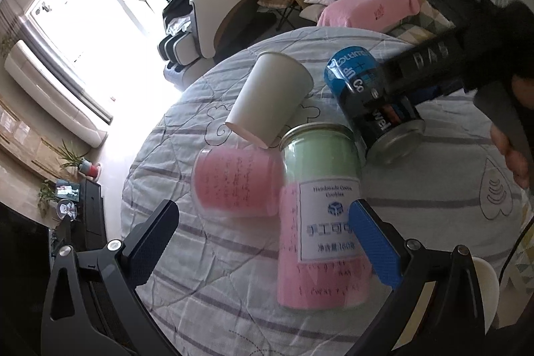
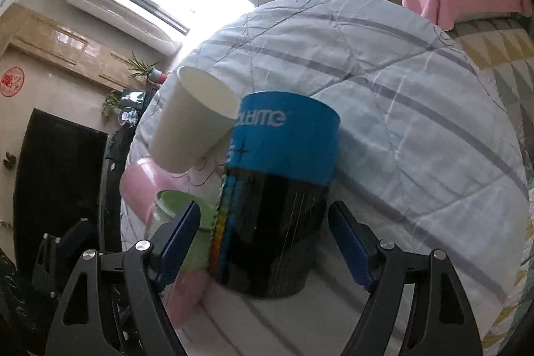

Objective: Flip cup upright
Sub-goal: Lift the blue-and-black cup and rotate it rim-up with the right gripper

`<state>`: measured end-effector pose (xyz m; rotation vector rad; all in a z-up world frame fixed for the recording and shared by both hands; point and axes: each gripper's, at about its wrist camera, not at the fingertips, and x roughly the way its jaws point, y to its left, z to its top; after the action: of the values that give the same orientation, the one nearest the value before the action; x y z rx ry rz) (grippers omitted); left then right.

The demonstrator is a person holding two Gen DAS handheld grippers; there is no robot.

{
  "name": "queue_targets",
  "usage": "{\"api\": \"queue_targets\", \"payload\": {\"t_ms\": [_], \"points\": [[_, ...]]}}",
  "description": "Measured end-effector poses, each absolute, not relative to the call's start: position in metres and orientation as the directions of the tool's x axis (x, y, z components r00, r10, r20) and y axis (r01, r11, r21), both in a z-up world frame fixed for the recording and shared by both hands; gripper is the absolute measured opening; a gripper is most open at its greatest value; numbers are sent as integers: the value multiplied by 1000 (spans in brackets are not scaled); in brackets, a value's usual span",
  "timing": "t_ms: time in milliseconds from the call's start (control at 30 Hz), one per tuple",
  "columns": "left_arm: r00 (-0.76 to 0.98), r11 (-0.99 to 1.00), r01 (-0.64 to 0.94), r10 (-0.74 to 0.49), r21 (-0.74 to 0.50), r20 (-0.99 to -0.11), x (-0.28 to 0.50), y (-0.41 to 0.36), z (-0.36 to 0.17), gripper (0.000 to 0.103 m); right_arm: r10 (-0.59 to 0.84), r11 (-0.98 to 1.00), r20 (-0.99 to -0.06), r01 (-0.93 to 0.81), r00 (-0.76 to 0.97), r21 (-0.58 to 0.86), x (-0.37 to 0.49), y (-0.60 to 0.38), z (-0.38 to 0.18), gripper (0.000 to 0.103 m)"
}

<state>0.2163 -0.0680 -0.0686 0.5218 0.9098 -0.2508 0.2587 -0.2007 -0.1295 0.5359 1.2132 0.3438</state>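
The right gripper (image 2: 265, 239) has its jaws open, 1 finger on each side of the blue-and-black cup (image 2: 277, 189), with a gap showing on both sides, so nothing is gripped yet. In the right wrist view the cup's long axis runs straight up between the 2 fingers, black end near, blue band far. From the left wrist view the same cup leans, its silver rim low on the quilt-covered worktop (image 2: 417, 122) and its blue end raised, so it does not look properly upright. This is probably the cup to be flipped, and the right hand is clearly the nearer one.

The left gripper (image 1: 263, 242) also has its jaws spread wide and holds nothing. A labelled jar with a green top (image 1: 320, 189) sits just ahead of its blue finger, with a pink cup (image 1: 233, 182) on its side next to the jar.

Farther off, a white paper cup (image 1: 270, 95) lies tipped over, its rim close to the blue-and-black cup.
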Motion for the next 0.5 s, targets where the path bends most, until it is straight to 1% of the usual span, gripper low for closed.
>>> {"api": "queue_targets", "payload": {"t_ms": [67,233,333,500], "points": [[590,852,423,-1,308,-808,222,-69,-70,103,522,833,-779,-12,348,553,255,-200,-129,72],[570,853,448,-42,267,-820,223,-71,-71,103,495,864,-754,-154,431,480,226,-186,-111,72],[576,854,447,-48,265,-816,220,-71,-66,103,468,883,-725,-228,504,411,208,-181,-98,72],[598,874,418,-59,248,-799,214,-61,-50,103,483,875,-678,-325,554,358,191,-173,-87,72]]}}
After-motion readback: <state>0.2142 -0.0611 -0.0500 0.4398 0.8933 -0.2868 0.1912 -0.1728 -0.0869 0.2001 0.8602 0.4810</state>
